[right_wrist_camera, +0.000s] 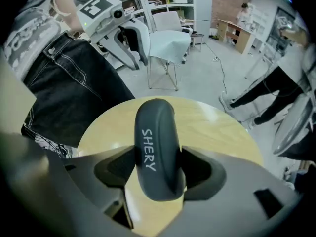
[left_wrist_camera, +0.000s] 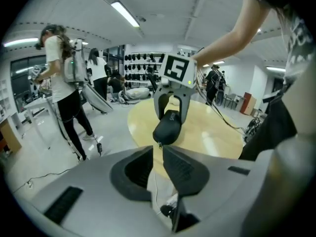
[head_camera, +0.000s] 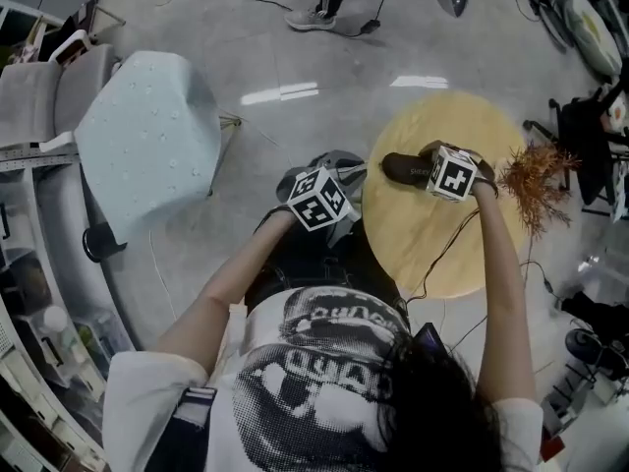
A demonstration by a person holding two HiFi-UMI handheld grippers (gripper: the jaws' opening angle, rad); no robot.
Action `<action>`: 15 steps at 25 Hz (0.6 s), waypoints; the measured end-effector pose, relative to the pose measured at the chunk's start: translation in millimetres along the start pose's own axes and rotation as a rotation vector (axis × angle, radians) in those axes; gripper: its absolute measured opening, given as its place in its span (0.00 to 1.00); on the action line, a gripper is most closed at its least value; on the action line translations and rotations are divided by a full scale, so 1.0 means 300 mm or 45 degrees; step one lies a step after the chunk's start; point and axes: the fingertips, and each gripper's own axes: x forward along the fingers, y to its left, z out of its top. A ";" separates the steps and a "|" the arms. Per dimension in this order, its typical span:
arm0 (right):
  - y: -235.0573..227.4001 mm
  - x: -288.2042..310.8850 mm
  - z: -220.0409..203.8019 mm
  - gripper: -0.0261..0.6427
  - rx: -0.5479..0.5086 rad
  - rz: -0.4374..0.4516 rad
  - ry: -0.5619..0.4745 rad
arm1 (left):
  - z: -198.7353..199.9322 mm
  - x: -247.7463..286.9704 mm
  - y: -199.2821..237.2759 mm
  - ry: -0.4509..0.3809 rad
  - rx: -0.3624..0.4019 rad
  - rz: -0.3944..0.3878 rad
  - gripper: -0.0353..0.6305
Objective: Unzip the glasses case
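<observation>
Round wooden table (head_camera: 423, 234) bears the glasses case (right_wrist_camera: 155, 142); our right gripper (right_wrist_camera: 157, 169) clamps it steady so our left gripper (left_wrist_camera: 157, 164), barely parted and empty, can take the zipper pull (left_wrist_camera: 159, 144).

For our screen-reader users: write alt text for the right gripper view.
A dark glasses case marked SHERY lies on a round wooden table, its sides gripped by the two jaws of the right gripper. Behind it are the person's dark jeans and a pale chair.

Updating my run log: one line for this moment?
right gripper: clamps glasses case on table | left gripper: narrow gap, empty, short of zipper pull
</observation>
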 end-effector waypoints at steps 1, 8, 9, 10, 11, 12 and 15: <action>0.009 0.003 0.003 0.48 0.027 -0.007 -0.012 | -0.015 0.031 -0.005 0.029 0.033 -0.029 0.15; 0.067 0.012 0.018 0.48 0.161 -0.058 -0.058 | -0.058 0.185 -0.027 0.151 0.283 -0.178 0.21; 0.072 0.014 0.022 0.48 0.179 -0.064 -0.066 | -0.061 0.200 -0.027 0.161 0.306 -0.194 0.21; 0.076 0.016 0.025 0.48 0.197 -0.070 -0.074 | -0.065 0.213 -0.027 0.172 0.326 -0.209 0.21; 0.079 0.018 0.027 0.48 0.214 -0.075 -0.082 | -0.069 0.225 -0.027 0.183 0.344 -0.223 0.21; 0.081 0.019 0.028 0.48 0.228 -0.081 -0.090 | -0.074 0.237 -0.026 0.194 0.359 -0.236 0.21; 0.086 0.020 0.027 0.48 0.257 -0.094 -0.117 | -0.081 0.258 -0.031 0.208 0.377 -0.282 0.20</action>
